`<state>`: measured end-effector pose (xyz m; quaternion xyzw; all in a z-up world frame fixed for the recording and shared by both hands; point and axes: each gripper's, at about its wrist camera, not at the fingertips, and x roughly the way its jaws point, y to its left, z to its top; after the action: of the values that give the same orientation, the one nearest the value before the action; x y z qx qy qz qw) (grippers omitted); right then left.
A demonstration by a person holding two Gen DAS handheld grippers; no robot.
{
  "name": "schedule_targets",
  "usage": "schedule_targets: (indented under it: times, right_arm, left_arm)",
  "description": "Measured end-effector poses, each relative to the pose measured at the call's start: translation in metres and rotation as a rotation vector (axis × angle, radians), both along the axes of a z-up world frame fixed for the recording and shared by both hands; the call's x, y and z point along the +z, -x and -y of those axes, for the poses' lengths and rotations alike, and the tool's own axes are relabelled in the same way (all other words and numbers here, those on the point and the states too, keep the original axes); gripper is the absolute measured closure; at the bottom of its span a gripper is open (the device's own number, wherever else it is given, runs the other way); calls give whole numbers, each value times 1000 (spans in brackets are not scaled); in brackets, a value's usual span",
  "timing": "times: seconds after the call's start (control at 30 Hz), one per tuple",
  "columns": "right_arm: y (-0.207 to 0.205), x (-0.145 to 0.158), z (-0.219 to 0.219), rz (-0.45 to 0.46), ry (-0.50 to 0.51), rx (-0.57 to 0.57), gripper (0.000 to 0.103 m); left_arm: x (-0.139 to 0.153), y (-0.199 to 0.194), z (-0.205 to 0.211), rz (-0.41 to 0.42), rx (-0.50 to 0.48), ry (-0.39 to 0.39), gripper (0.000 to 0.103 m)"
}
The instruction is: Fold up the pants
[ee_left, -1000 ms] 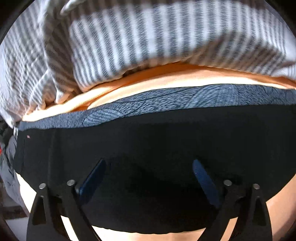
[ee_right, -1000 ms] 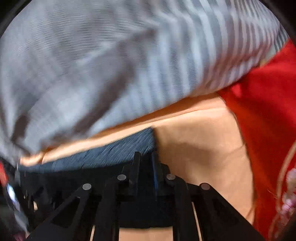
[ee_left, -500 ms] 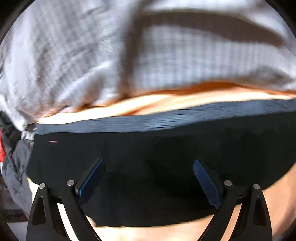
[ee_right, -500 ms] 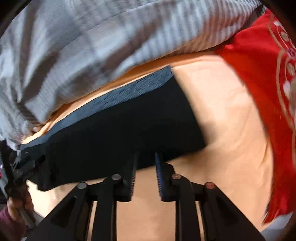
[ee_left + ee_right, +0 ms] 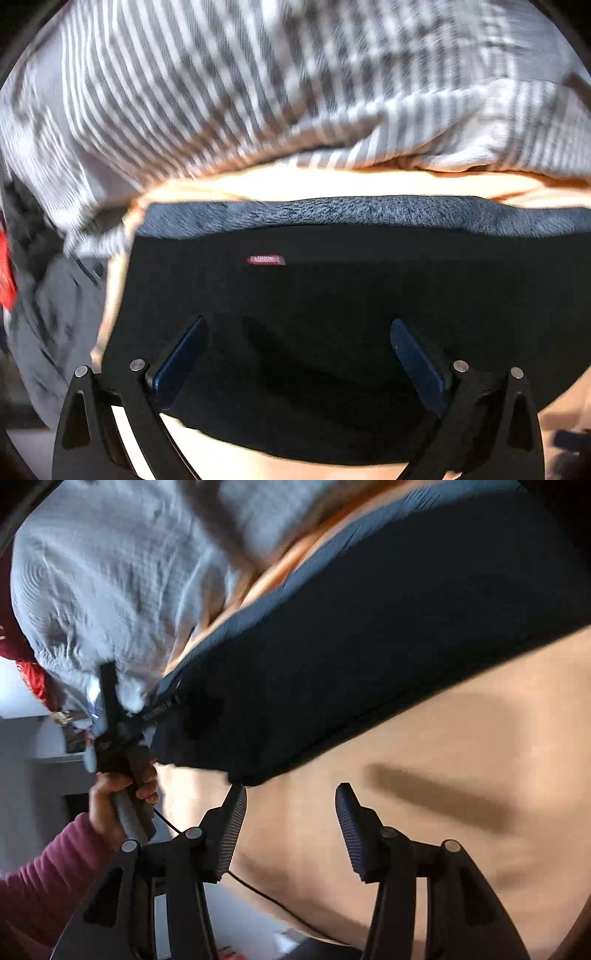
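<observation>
Nearest the right wrist camera, the right gripper (image 5: pixel 291 805) is seen with its jaws parted and nothing between them; they have just been opening, and only the bare peach sheet (image 5: pixel 461 760) lies under the gap. The near hem of the pants (image 5: pixel 351 657) sits just beyond the fingertips, apart from them, so the release appears complete and the cloth is left to lie where it was laid.

Farther left in that view, a hand (image 5: pixel 122 794) in a maroon sleeve (image 5: pixel 44 878) is wrapped round the handle of the other tool, held over the far end of the garment.

From the left wrist view, the left gripper (image 5: pixel 295 343) is spread wide above the black cloth, with no fabric pinched; whether the pads graze the surface cannot be told. The pants are laid flat as a dark band across the sheet, a small red label (image 5: pixel 266 259) facing up and a strip of grey fleece lining (image 5: pixel 351 214) showing along the far edge, which suggests one layer was doubled back over another.

Beyond, a striped blanket (image 5: pixel 258 92) is bunched out of the way, leaving the sheet free as a folding surface.
</observation>
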<state>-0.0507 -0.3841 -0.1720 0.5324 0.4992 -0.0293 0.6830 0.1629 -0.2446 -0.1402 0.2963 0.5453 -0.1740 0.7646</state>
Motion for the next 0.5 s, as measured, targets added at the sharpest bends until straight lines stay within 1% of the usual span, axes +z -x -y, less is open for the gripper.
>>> schedule_targets:
  times: [0.03, 0.1, 0.13, 0.2, 0.23, 0.27, 0.33, 0.37, 0.4, 0.43, 0.5]
  right_arm:
    - [-7, -7, -8, 3, -33, -2, 49]
    - [-23, -21, -30, 23, -78, -17, 49]
    - [-30, -26, -37, 28, -80, -25, 49]
    - [-43, -38, -49, 30, -84, -47, 49]
    - [-48, -40, -51, 36, -84, -64, 49]
    - [-50, -35, -51, 52, -82, -78, 49]
    - [-62, -34, -53, 69, -76, -91, 52]
    - [-67, -34, -54, 71, -84, -92, 62]
    - [-68, -37, -52, 59, -87, -89, 88]
    - [-71, -39, -50, 32, -91, -80, 96]
    - [-70, -34, -48, 40, -94, -82, 97]
  left_arm:
    - [4, 2, -5, 18, -26, 1, 3]
    - [2, -1, -18, 8, -29, 12, 3]
    - [-3, -6, -28, -4, -14, 1, 3]
    - [-19, -8, -36, -17, 17, -36, 2]
    - [-33, -18, -51, -32, 31, -23, 1]
    - [-34, -20, -59, -34, 50, 22, 0]
    - [-38, -26, -64, -46, 60, 48, 0]
    - [-38, -27, -64, -47, 57, 47, 0]
    - [-40, -29, -64, -45, 45, 39, 0]
    - [-45, -36, -70, -43, 34, 35, 0]
    - [-39, -30, -62, -42, 12, 34, 0]
